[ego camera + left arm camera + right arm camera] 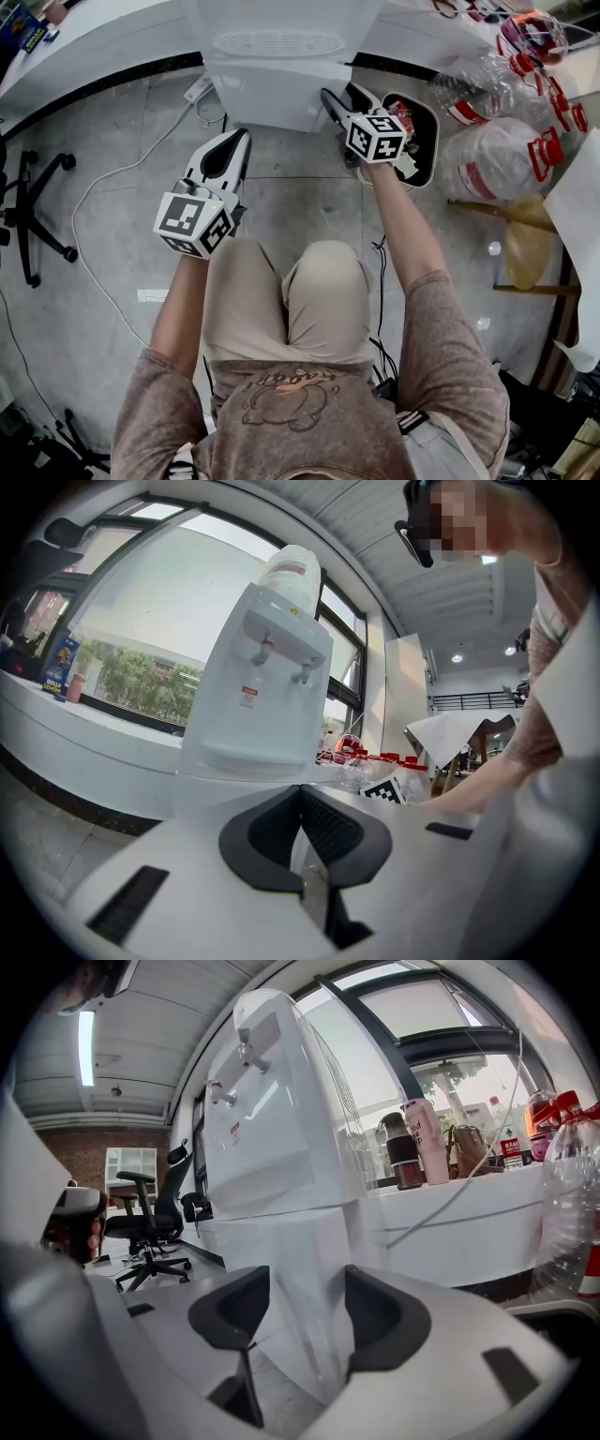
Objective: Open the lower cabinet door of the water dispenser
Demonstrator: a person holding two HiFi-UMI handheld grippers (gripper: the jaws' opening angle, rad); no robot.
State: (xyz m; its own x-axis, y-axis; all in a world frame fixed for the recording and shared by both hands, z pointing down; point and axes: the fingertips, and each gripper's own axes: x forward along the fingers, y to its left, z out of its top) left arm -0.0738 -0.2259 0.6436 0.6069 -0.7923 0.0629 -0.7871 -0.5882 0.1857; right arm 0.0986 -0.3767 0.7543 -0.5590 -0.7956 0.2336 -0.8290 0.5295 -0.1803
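The lower cabinet door (267,1260), mid-frame, looks like light, stiff, slick plastic, best pinched at its edge, which the right gripper (307,1312) straddles with parted jaws, not pressing; the left gripper (302,836) is closed and empty.

Open floor (281,183) fronts the water dispenser (272,84); plastic bottles (497,155) crowd its right, a cable (141,157) its left.

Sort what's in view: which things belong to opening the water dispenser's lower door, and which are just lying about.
For the job:
- water dispenser
- lower door
- right claw, open at the cabinet's corner
- left claw, shut, apart from the dispenser

Lying about:
- plastic bottles
- office chair
- wooden stool
- flasks on the sill
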